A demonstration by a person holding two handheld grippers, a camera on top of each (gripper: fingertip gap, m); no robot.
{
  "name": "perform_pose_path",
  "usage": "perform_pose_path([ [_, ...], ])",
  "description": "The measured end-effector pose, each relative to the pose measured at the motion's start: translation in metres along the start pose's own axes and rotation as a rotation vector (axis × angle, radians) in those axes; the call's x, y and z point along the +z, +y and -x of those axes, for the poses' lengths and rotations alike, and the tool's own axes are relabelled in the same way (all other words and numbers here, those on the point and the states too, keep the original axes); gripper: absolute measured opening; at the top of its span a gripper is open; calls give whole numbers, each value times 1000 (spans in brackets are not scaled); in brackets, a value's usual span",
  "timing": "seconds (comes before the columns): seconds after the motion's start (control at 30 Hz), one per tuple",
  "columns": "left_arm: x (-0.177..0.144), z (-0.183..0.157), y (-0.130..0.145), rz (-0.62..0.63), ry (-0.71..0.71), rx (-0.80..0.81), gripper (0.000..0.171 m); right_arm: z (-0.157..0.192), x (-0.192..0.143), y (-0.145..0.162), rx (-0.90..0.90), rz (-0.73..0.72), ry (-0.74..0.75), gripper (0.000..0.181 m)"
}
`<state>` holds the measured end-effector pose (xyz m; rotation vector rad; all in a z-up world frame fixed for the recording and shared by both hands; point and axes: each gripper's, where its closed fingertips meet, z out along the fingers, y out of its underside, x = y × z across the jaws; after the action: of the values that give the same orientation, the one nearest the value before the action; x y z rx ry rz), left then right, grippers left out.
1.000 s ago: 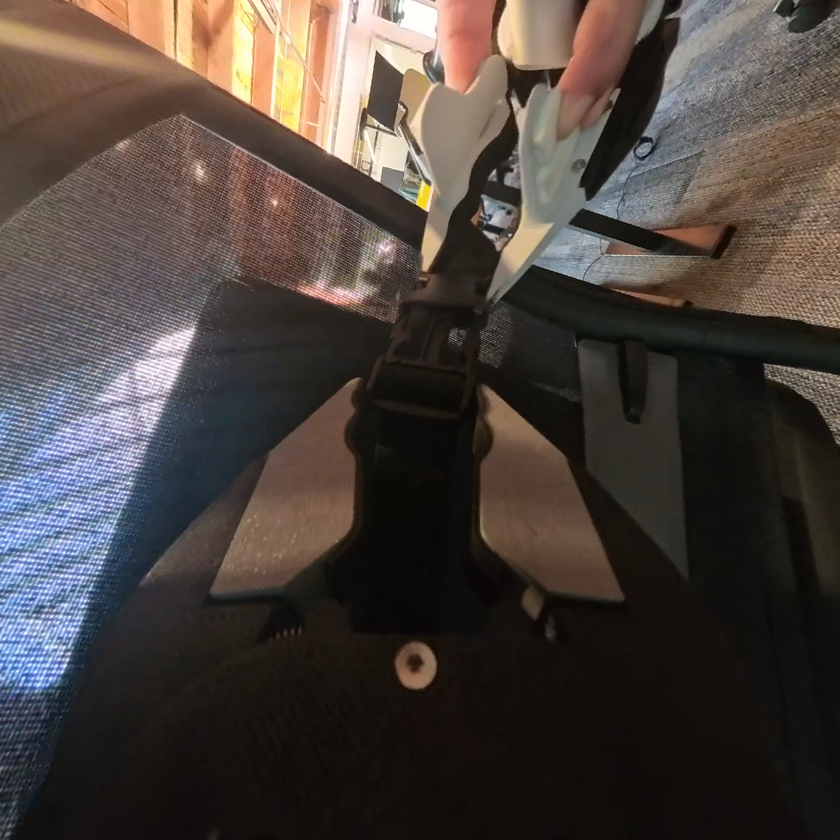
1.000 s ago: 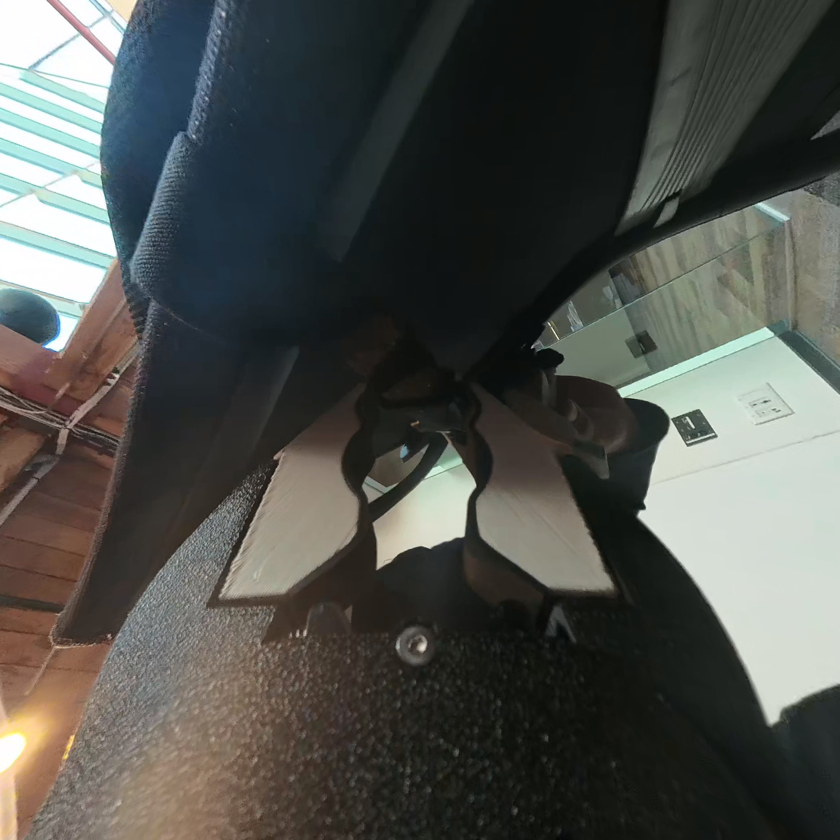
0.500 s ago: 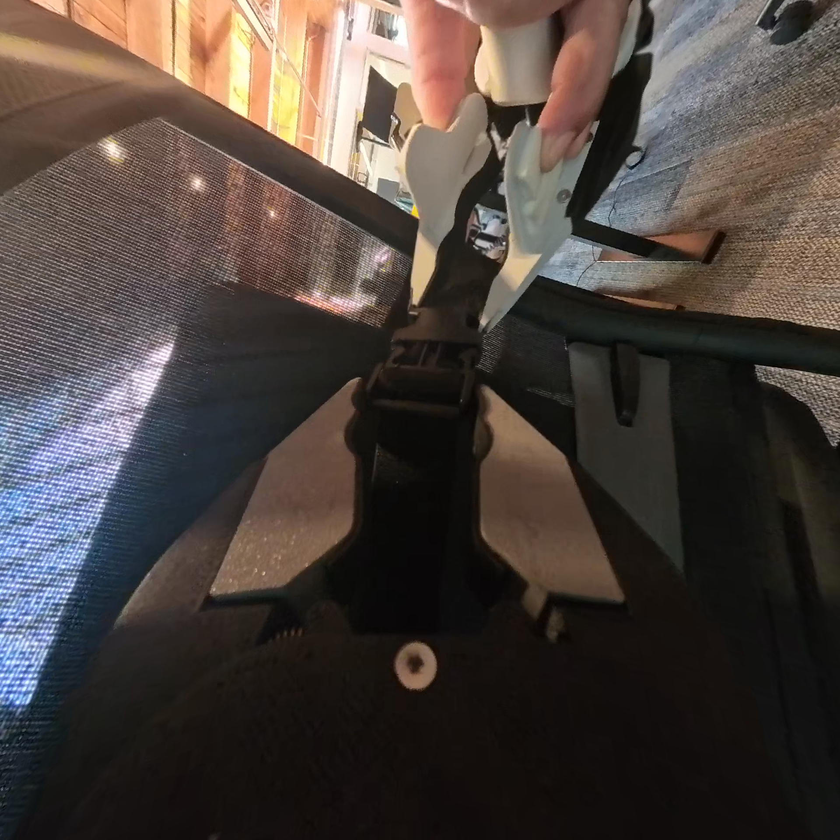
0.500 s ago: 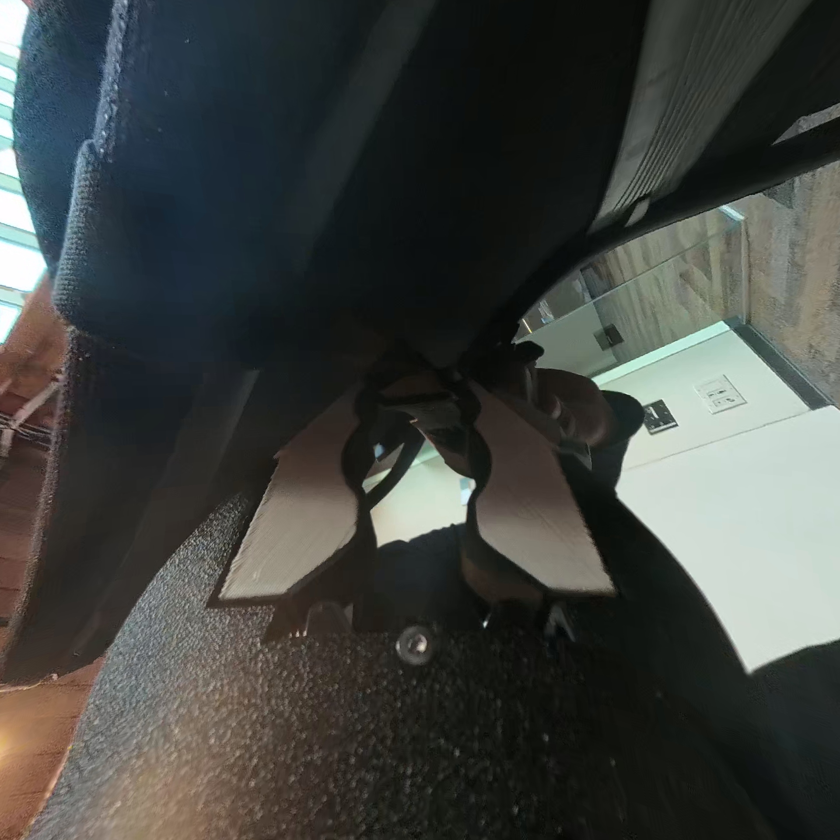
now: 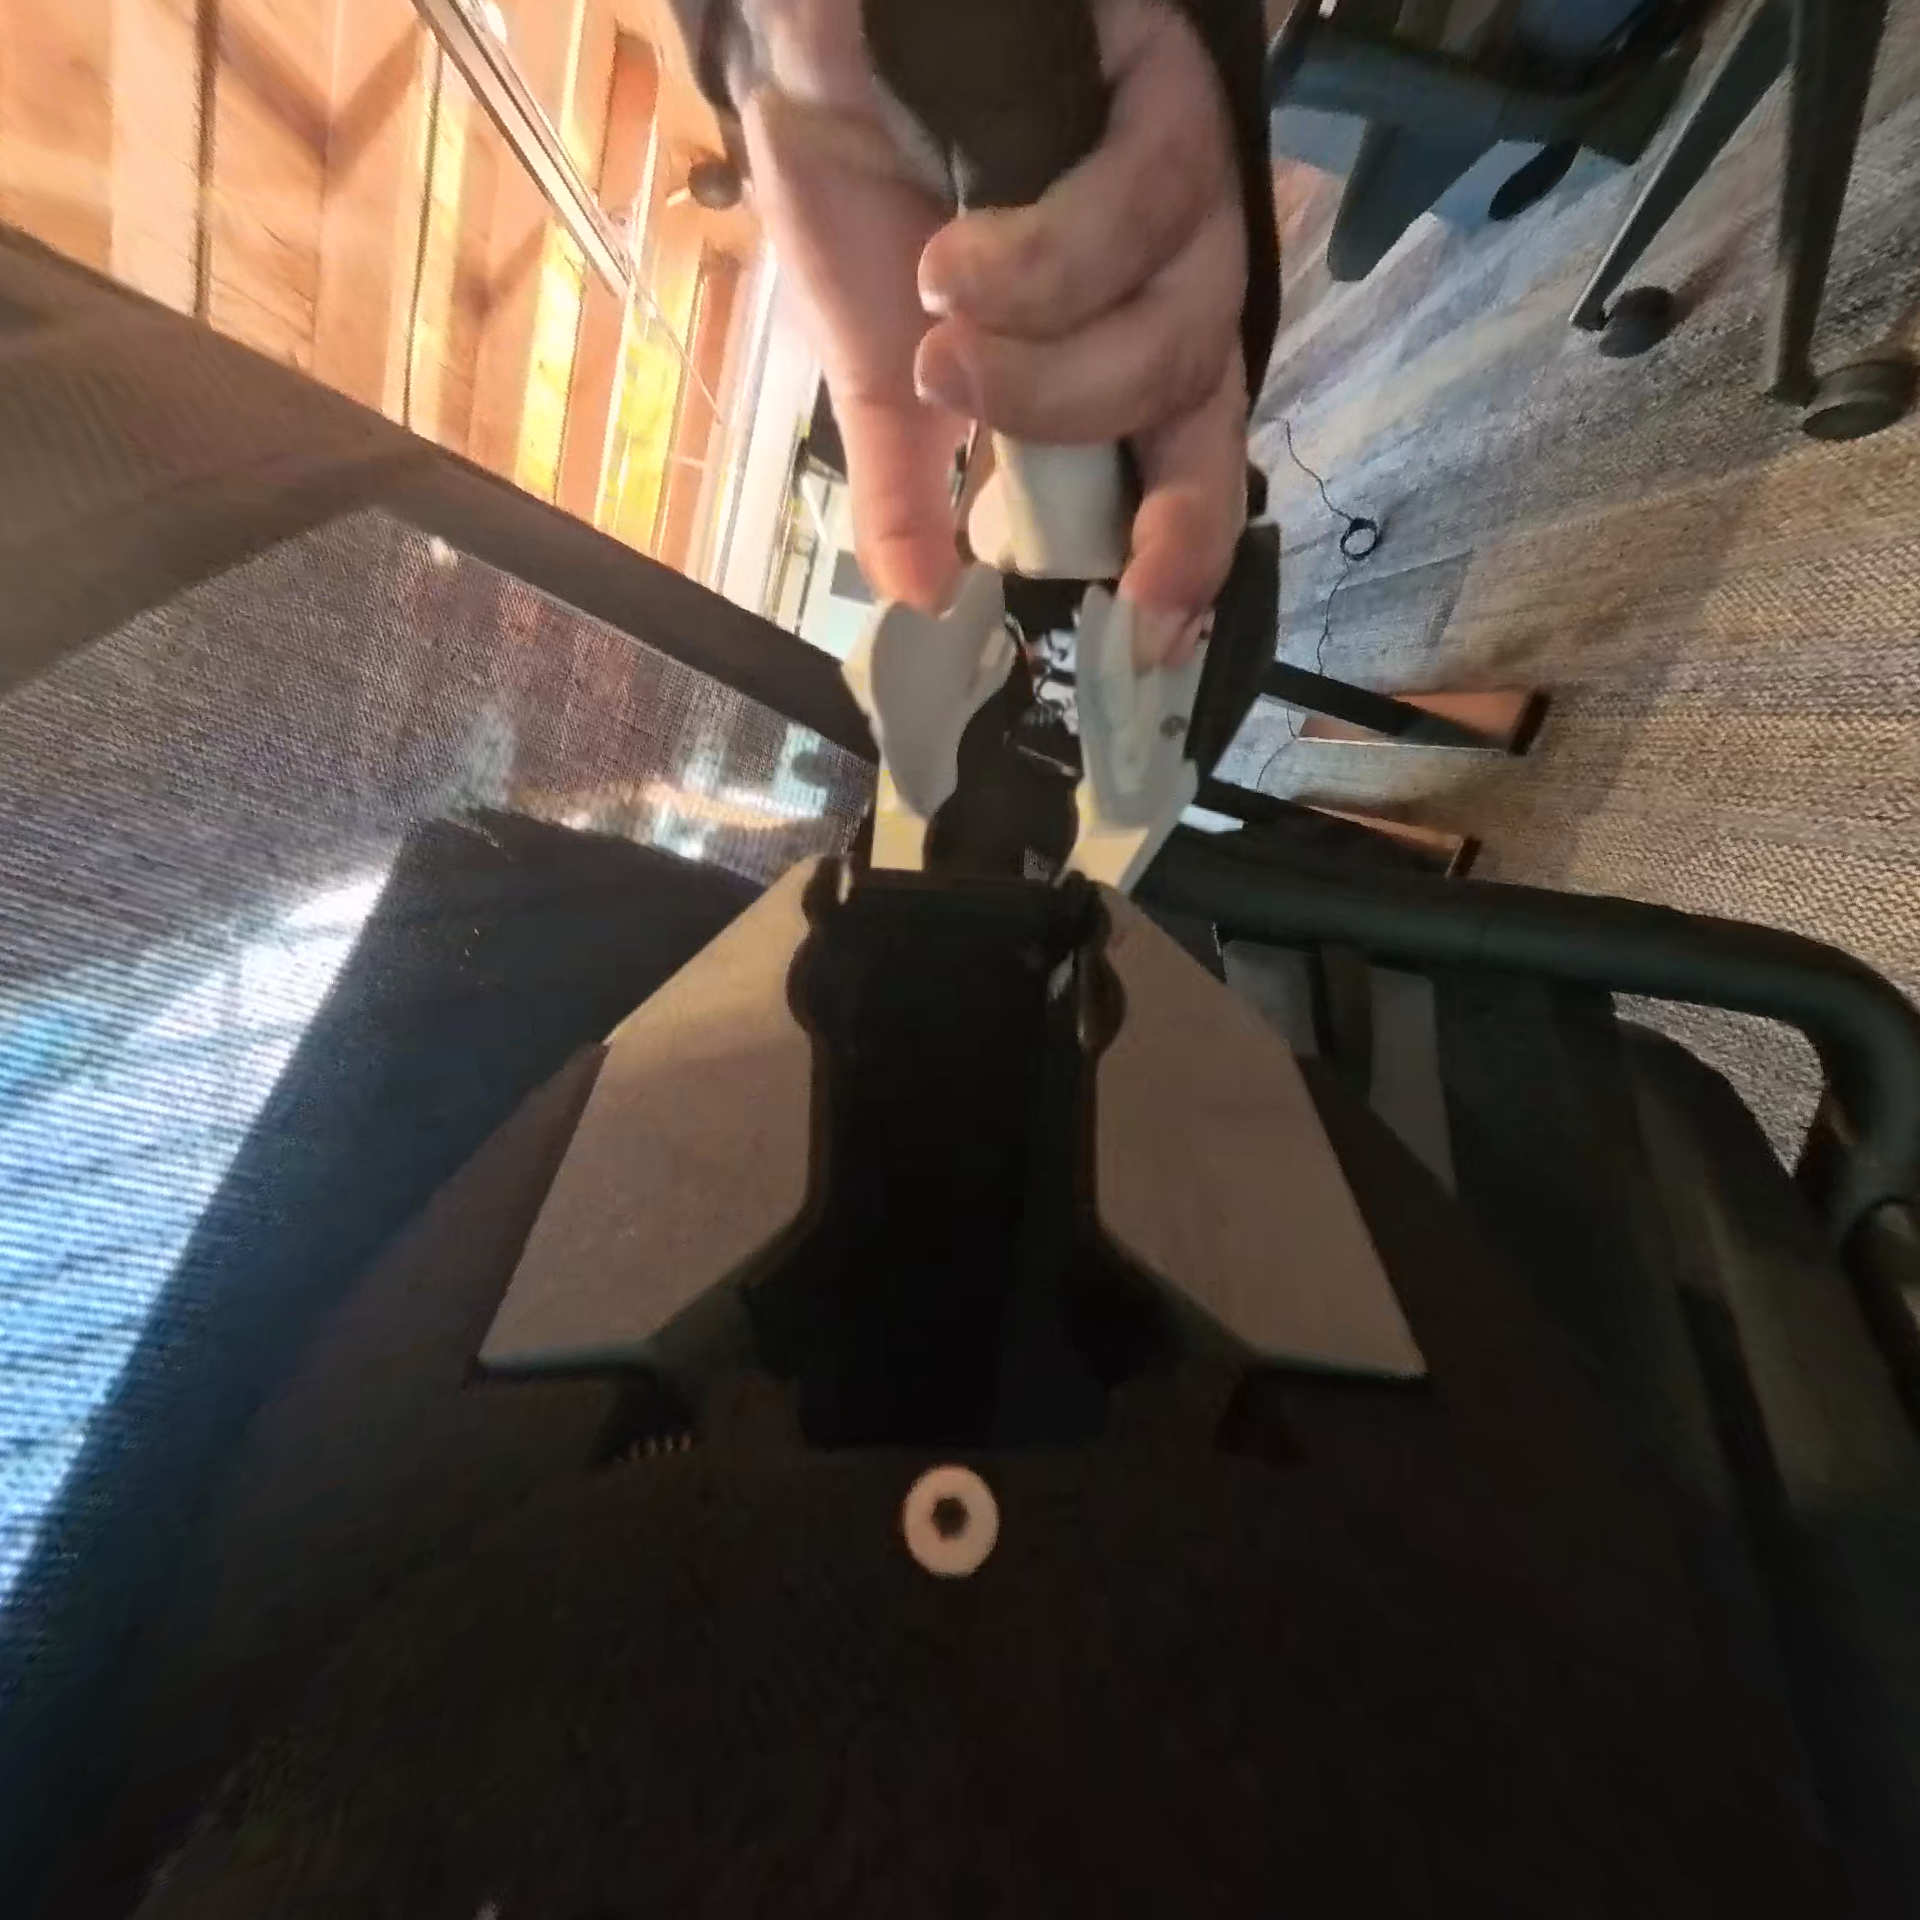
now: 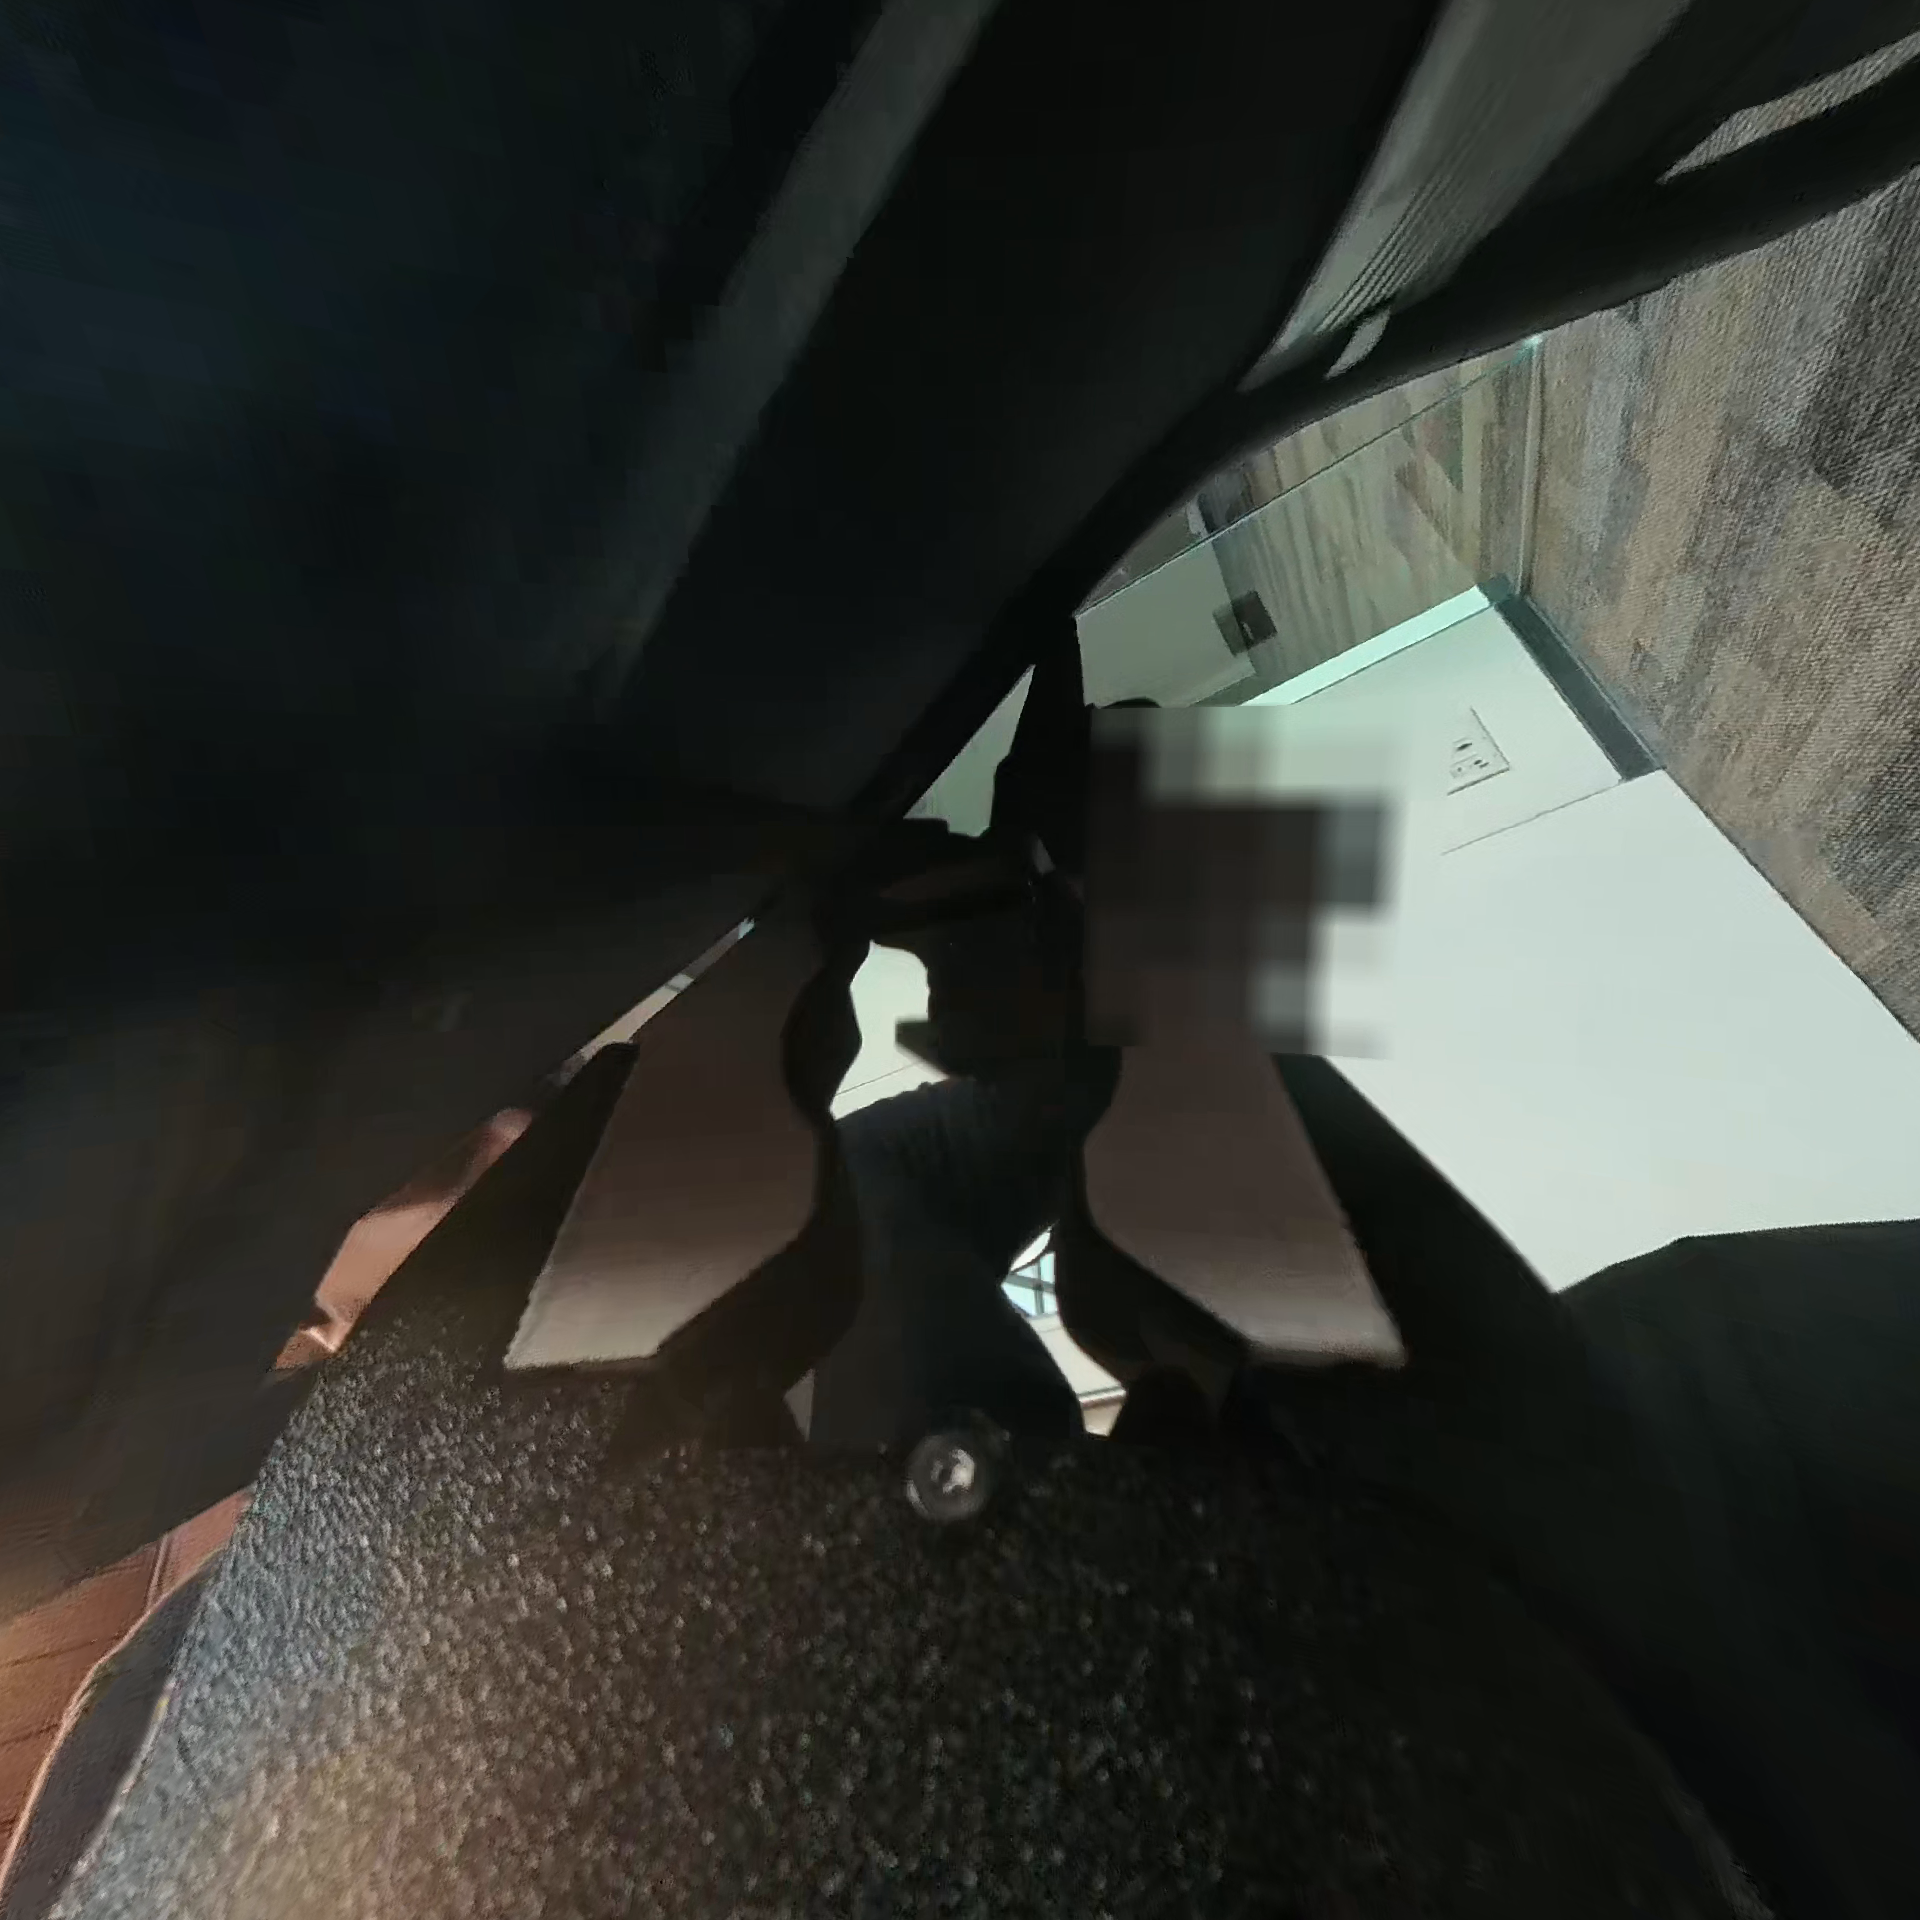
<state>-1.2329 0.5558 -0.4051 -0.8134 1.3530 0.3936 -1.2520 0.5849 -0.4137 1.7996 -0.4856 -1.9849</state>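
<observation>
In the left wrist view my left gripper is shut on a wide black strap that runs between its grey fingers, with the strap's black buckle at the tips. Facing it, my right gripper, with white fingers and held by a hand, grips the black piece on the far side of the buckle. In the right wrist view my right gripper closes on the same dark buckle, under a black bag. Whether the buckle halves are joined is hidden.
A grey mesh chair back lies to the left, and a black tubular frame curves to the right. Carpet and office chair legs are beyond. A white wall shows in the right wrist view. Both grippers' tips are close together, under 4 cm apart.
The buckle, which stood beyond my left fingertips, now sits at them. The right gripper and hand look smaller and lower in the left view. The black bag fills more of the right view.
</observation>
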Motion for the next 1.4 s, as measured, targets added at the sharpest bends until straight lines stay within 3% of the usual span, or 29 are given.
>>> perform_pose_path([
  [0.13,-4,-8,27,90,25,-49,43,-6,-14,13,49,15,-26,23],
  [0.17,-4,-10,30,95,31,-58,43,-11,-15,18,66,21,-22,15],
  [0.2,-2,-12,33,104,43,-64,43,-15,-15,21,60,25,-20,22],
  [0.27,2,-15,35,97,62,-64,43,-15,-17,13,37,-5,-13,13],
  [0.4,5,-11,42,98,73,-72,43,-9,-13,4,-19,17,-1,14],
  [0.63,1,-20,35,80,131,-85,43,-20,-13,2,13,27,37,14],
  [0.8,1,-26,29,93,150,-83,41,-34,-12,-3,-85,-5,189,8],
  [1.0,6,-29,38,126,178,-158,43,-33,-15,-10,-84,-37,152,13],
  [1.1,7,-22,39,164,163,-191,43,-16,-14,-14,-208,4,48,19],
  [1.2,-3,-20,26,221,169,-274,42,-20,-16,-5,-322,32,83,26],
  [1.3,-12,-16,20,307,176,-368,43,-10,-20,-10,-388,-78,67,23],
  [1.4,-12,4,12,318,163,-354,43,12,-42,-37,-335,-312,-106,46],
])
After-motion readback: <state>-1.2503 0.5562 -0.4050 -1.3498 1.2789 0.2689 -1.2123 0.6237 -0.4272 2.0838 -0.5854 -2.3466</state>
